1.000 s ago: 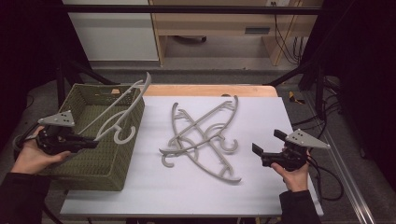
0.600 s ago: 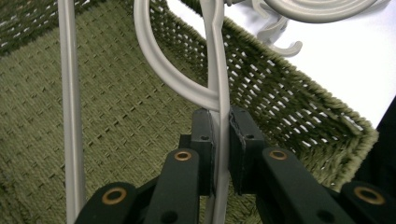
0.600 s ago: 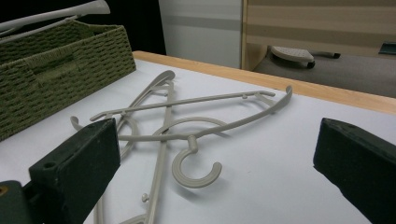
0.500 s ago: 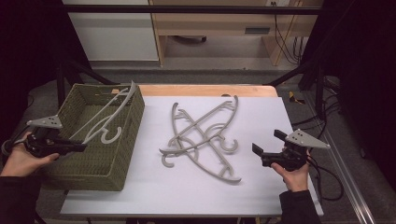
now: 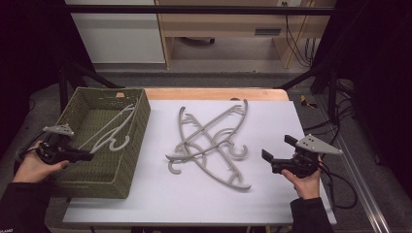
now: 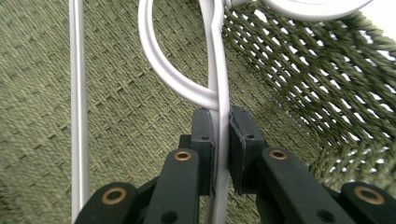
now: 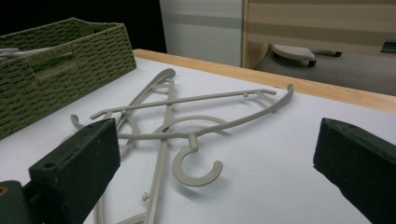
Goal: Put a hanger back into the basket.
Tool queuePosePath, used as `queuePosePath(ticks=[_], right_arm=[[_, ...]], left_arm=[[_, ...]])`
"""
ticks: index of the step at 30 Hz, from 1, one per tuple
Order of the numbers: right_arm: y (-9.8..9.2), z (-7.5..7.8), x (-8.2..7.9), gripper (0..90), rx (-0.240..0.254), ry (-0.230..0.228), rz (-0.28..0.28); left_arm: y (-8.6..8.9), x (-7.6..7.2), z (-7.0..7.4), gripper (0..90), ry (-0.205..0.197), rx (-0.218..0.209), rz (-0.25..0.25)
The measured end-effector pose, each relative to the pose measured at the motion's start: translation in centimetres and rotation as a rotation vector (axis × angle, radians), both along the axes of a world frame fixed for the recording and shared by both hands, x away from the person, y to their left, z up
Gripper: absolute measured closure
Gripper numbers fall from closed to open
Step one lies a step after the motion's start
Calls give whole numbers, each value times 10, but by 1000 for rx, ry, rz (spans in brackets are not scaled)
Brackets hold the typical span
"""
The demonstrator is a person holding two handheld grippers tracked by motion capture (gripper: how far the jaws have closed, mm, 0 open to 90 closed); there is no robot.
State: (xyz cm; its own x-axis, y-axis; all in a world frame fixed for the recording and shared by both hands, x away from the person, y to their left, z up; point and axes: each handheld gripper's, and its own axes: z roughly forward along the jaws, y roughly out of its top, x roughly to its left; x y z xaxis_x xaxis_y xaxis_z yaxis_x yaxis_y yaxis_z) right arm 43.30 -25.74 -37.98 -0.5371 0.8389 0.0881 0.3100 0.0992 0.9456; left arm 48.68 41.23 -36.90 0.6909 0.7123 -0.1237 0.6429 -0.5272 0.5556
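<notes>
Woven green basket [image 5: 124, 141] is sitting at the table's left, and the left gripper [image 5: 87, 156] is clamping a grey hanger [image 5: 109, 132] inside it, jaws pinched on its thin bar. The right gripper [image 5: 277, 152] is waiting wide open at the right, near the hanger pile [image 5: 209, 141] lying mid-table.

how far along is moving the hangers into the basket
One grey plastic hanger is in hand: the left gripper is clamped on it, over the inside of the woven green basket. Nothing shows as released yet. Left: the grey hangers piled on the white table. The right gripper waits open beside them.
</notes>
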Motion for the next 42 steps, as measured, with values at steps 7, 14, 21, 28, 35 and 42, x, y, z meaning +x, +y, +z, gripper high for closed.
queuePosePath(ticks=[7,14,21,28,35,42], right_arm=[[0,0,0,8,1,1,1],[0,0,0,8,1,0,1],[-1,1,-1,8,4,-3,3],[-2,1,-1,8,5,-4,1],[-3,1,-1,8,4,-7,-2],[-3,1,-2,8,6,-7,-2]], left_arm=[[-6,4,-8,804,47,37,15],[-19,5,-8,738,54,128,53],[-22,-1,3,590,-46,114,89],[-25,-10,16,412,-163,43,148],[-36,-22,28,273,-277,-41,150],[-61,-36,40,148,-370,-104,118]])
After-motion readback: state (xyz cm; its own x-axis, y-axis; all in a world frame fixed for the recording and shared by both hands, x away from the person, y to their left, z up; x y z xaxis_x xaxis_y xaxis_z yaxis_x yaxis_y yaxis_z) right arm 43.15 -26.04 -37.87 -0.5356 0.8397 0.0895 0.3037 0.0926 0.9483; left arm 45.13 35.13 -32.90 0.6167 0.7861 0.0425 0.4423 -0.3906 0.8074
